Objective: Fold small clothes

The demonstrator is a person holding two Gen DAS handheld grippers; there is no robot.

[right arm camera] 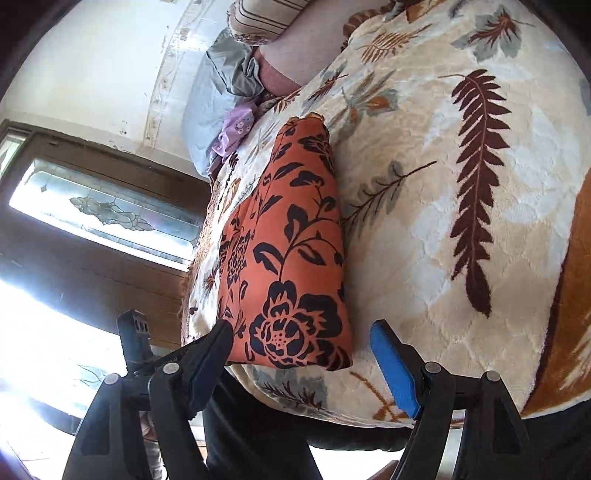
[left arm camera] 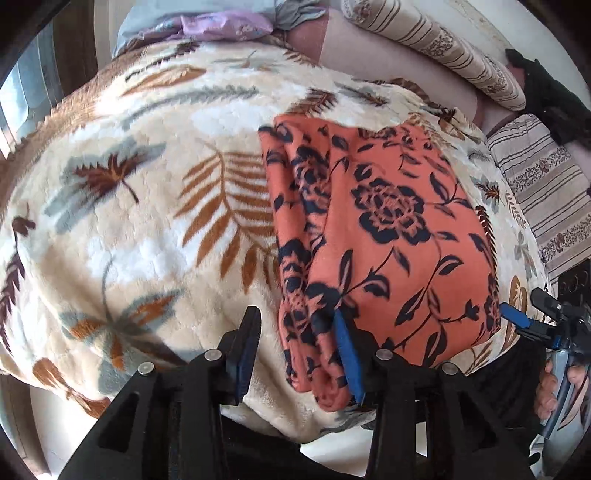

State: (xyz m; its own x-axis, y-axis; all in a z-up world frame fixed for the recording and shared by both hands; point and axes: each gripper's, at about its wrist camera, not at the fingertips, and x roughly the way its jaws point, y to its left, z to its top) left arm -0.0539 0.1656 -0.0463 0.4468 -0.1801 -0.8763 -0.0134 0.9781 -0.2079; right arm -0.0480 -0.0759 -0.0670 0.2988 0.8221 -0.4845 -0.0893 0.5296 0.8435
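Here the orange flowered garment (left arm camera: pixel 384 236) lies folded into a thick packet near the front edge of the bed, on the cream leaf-print blanket (left arm camera: pixel 147 192). The left gripper (left arm camera: pixel 295 354) stands part-open over the packet's near left corner; one blue pad lies against the cloth, the other finger is off over the blanket, and nothing is pinched. The right gripper (right arm camera: pixel 303 354) stands wide, its fingers straddling the near right corner without pressing on it.

If another fold is meant, the layered left edge wants care. I judge it best to slide one finger under the whole stack, close on all the layers together, and lift both corners evenly so the packet does not fan apart. The plush blanket may catch a finger, so coming in low and flat should help.

Much is uncertain. The underside of the packet is hidden, and how many layers it has cannot be counted. Its far edge is blurred. The pile of pale blue and lilac clothes (left arm camera: pixel 207 26) at the back is cut off, so what remains to fold is unclear.
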